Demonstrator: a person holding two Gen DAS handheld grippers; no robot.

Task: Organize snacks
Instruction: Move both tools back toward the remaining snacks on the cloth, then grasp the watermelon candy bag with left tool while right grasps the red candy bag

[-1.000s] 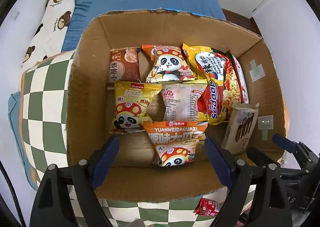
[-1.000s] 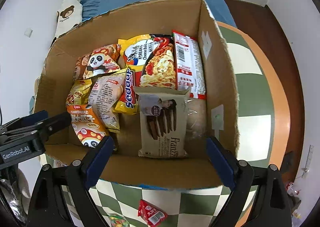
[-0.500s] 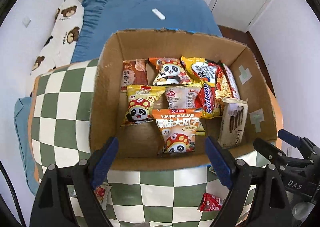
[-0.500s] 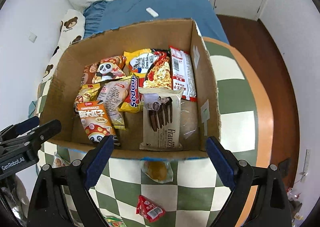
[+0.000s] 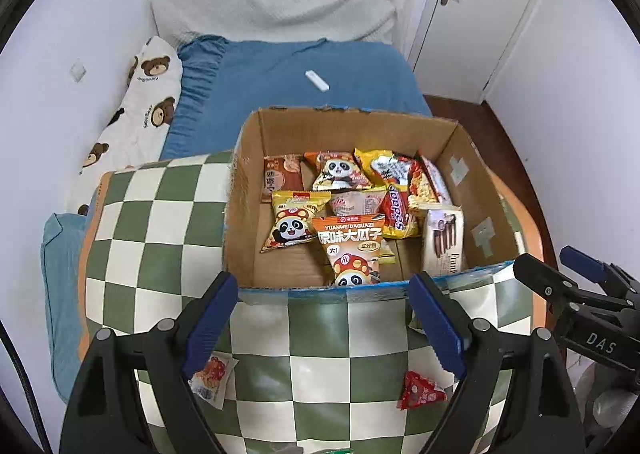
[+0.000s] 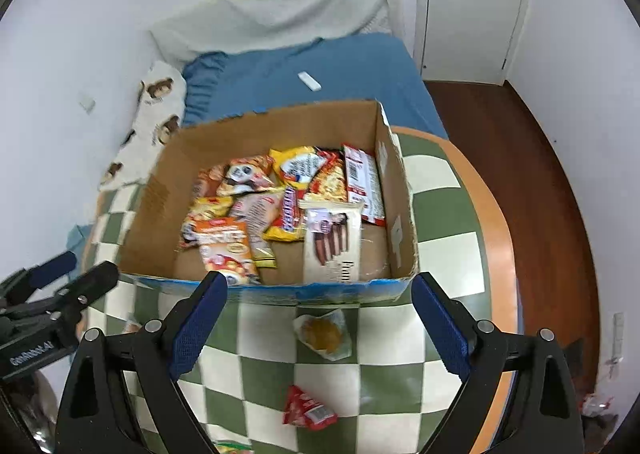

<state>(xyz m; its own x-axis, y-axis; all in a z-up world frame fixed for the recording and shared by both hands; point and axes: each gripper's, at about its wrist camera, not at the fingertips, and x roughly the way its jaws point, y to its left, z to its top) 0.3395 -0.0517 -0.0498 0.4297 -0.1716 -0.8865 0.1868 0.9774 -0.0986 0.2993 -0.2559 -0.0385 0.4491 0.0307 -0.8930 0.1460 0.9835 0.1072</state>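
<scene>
A cardboard box (image 5: 248, 190) (image 6: 152, 206) on the checkered table holds several snack packs: an orange panda seed bag (image 5: 350, 250) (image 6: 226, 248), noodle packs (image 5: 400, 190) and a white biscuit pack (image 5: 442, 240) (image 6: 332, 246). Loose on the table in front of it lie a small red packet (image 5: 420, 394) (image 6: 306, 410), a clear-wrapped yellow bun (image 6: 324, 336) and a white-and-red packet (image 5: 210, 374). My left gripper (image 5: 324, 320) hangs open and empty above the table, short of the box's near wall. My right gripper (image 6: 318, 328) is open and empty too, above the bun.
The round green-and-cream checkered table (image 5: 160, 222) (image 6: 448, 222) has an orange rim. Behind it stands a bed with a blue sheet (image 5: 288, 74), a bear-print pillow (image 5: 148, 94) and a white remote (image 5: 317, 80). Dark wood floor (image 6: 540, 174) and a white door (image 6: 472, 2) lie to the right.
Both grippers have pulled up and back from over the box, so the box looks smaller and the table's front with the loose packets has come into view. Jaw widths look the same.
</scene>
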